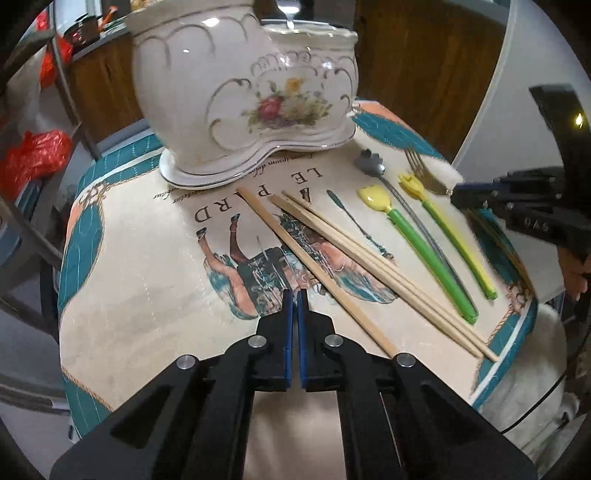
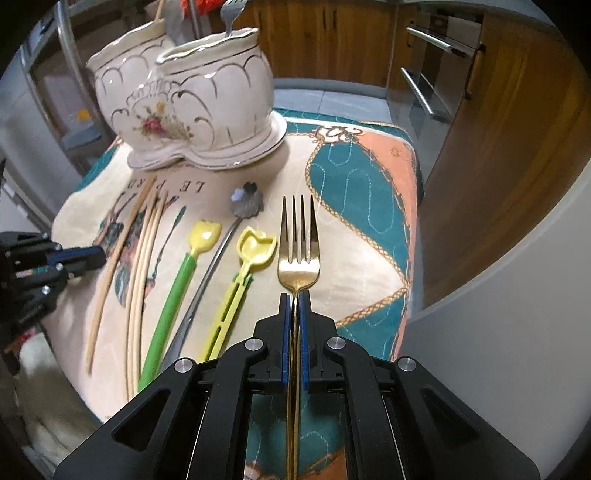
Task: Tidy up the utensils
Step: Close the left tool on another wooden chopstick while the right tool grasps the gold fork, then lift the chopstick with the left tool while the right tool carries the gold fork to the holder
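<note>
My left gripper is shut, with nothing visible between its blue pads, low over the printed cloth. Just to its right lie a single wooden chopstick and a pair of chopsticks. Further right are a green-handled yellow spoon, a grey flower-shaped spoon and a yellow plastic fork. My right gripper is shut on the handle of a gold fork, tines pointing away. The two-pot floral ceramic holder stands at the back of the cloth.
A metal fork stands in the holder's right pot. A thin green pick lies between the chopsticks and spoons. Wooden cabinets and metal oven handles lie beyond the table's right edge. Red bags hang left.
</note>
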Tool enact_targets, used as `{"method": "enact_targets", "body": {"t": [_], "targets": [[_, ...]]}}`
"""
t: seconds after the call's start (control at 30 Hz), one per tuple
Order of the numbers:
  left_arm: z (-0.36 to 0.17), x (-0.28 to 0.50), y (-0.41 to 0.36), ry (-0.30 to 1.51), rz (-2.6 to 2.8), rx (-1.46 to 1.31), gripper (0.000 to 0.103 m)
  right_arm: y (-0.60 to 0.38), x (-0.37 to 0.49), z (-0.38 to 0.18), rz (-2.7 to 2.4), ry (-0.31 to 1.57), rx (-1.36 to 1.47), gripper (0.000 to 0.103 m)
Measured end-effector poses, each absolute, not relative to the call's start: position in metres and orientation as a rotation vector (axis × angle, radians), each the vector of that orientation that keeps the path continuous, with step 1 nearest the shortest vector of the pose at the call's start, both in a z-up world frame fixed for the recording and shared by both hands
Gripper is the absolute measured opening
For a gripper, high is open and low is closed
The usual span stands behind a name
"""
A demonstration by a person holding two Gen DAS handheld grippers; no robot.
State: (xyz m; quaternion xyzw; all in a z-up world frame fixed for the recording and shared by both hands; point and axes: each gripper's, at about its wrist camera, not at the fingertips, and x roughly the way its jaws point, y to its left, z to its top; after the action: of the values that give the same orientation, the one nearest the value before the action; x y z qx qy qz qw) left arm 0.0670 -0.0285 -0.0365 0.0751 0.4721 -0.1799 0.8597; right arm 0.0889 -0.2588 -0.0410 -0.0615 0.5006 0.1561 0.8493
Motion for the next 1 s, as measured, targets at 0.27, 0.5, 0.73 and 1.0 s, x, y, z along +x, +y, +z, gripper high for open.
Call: {"method": "enact_targets", "body": {"t": [0.27, 0.5, 0.73, 1.0], "targets": [[-0.039, 0.078, -0.041, 0.997, -0.338, 0.029, 0.03, -0.254, 0.084, -0.042, 0.336, 1.095, -0.207, 0.012], [-0.042, 0.097, -0.054, 0.986, -0.235, 0.098, 0.022, -0.246, 0.088, -0.042, 0.328, 1.096, -0.263, 0.013], [-0.036, 0.104, -0.038, 1.0, -0.273, 0.106, 0.005, -0.239, 0.084, -0.042, 0.335, 1.049, -0.314, 0.006], [-0.026, 0.088, -0.025, 1.02, -0.37, 0.243, 0.005, -0.245, 0.08, -0.041, 0.385, 1.076, -0.278, 0.006]]}}
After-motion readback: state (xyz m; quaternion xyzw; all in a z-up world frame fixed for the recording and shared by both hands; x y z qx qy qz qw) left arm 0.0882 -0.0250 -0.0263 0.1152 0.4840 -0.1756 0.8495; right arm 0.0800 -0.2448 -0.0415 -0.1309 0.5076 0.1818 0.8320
